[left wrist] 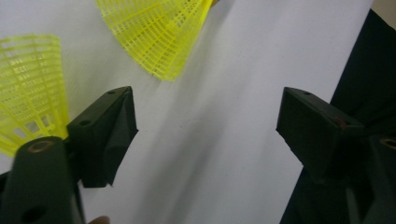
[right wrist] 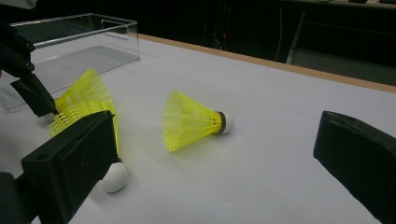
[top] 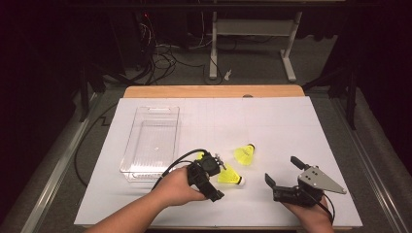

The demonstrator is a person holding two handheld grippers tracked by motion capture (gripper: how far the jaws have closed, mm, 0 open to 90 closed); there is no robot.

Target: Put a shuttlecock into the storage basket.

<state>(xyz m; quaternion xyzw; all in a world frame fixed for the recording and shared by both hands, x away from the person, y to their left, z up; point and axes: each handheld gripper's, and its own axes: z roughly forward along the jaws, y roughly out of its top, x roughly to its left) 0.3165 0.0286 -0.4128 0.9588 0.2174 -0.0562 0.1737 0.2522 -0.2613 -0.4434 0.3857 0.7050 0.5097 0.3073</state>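
Yellow mesh shuttlecocks lie on the white sheet. One shuttlecock lies on its side, white cork to the right. A nearer shuttlecock has its white cork by my right gripper's left jaw. A third yellow skirt peeks out beside my left gripper, outside its left jaw. The left jaws stand apart over bare sheet, so it is open. My right gripper is open too, facing the shuttlecocks from the near right.
A clear plastic bin stands empty on the left half of the sheet. The near table edge runs close to the left gripper. A wooden strip borders the far side, with cables and a frame on the floor beyond.
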